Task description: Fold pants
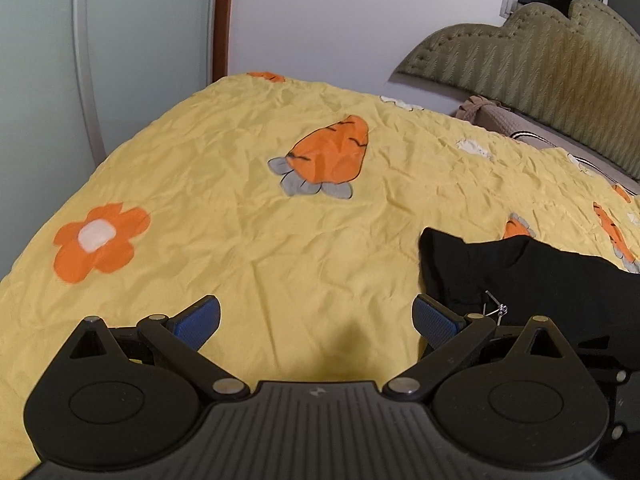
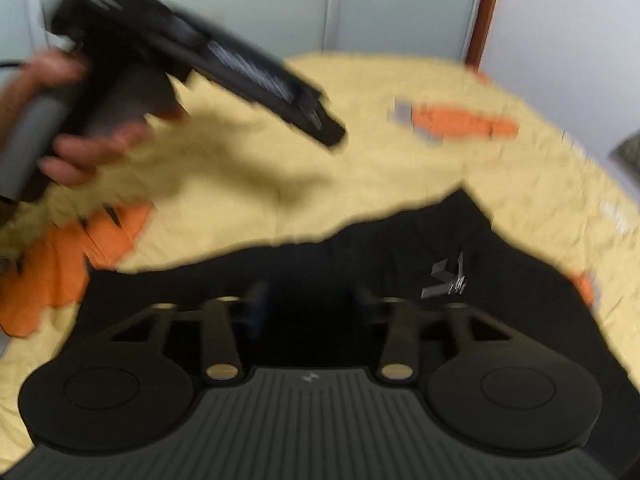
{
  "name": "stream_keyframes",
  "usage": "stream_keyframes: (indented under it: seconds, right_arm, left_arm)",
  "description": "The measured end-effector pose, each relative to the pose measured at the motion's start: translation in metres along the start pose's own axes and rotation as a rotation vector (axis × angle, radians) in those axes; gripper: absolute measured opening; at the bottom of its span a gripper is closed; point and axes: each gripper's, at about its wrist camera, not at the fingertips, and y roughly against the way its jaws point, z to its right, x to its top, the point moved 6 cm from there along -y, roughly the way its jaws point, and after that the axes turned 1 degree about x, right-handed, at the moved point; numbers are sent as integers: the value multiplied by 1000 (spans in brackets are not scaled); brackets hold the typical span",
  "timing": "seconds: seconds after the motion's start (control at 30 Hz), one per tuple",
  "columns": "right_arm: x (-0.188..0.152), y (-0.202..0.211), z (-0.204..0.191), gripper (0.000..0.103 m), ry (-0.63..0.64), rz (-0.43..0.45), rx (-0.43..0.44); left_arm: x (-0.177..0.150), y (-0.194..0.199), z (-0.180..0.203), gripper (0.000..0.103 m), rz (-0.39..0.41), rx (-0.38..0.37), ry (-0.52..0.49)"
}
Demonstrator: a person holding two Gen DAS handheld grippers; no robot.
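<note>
Yellow bedspread [image 1: 280, 240] carried the black pants [image 2: 400, 248] directly under the right tool [image 2: 308, 300], partly closed, grip unclear through blur; the left tool [image 1: 316, 320], spread and empty, had them just to its right.

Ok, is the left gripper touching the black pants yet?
Cannot tell. In the left wrist view the left gripper is open over the yellow sheet, but its right pad overlaps the pants edge.
</note>
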Motion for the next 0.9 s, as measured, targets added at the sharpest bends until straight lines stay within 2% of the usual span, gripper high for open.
stream_keyframes:
  seconds: [0.03, 0.13, 0.17, 0.47, 0.53, 0.6, 0.63, 0.7, 0.77, 0.8, 0.83, 0.9]
  right_arm:
    - [-2, -3, 3, 30, -18, 4, 15]
    - [0, 5, 5, 9, -61, 33, 19]
    - [1, 8, 5, 8, -70, 45, 10]
    - [31, 5, 1, 7, -75, 128, -38]
    - [37, -2, -4, 7, -66, 128, -32]
    - [31, -19, -8, 8, -32, 75, -54]
    - [26, -27, -10, 13, -19, 60, -61]
    - [24, -18, -4, 18, -72, 59, -28]
    - [25, 10, 8, 17, -106, 103, 20]
    - [25, 27, 16, 17, -103, 127, 11]
    - [24, 41, 27, 17, -90, 133, -44]
    - [21, 53, 56, 20, -47, 97, -245]
  left_arm:
    - [-2, 1, -2, 103, -3, 0, 2]
    - [-2, 4, -8, 103, 0, 2, 11]
    - [-2, 5, -10, 103, 5, 5, 17]
    - [8, 15, -12, 103, 44, -2, 82]
    - [9, 14, -7, 103, 34, -15, 85]
    - [7, 16, 0, 103, 20, -40, 78]
    - [5, 19, 4, 103, 19, -58, 61]
    - [-2, 28, 13, 103, 28, -93, 6]
    - [-12, 40, 26, 103, 40, -145, -58]
    - [-18, 46, 36, 103, 42, -181, -100]
    - [-26, 52, 47, 103, 40, -216, -149]
    - [-43, 62, 71, 103, 38, -267, -251]
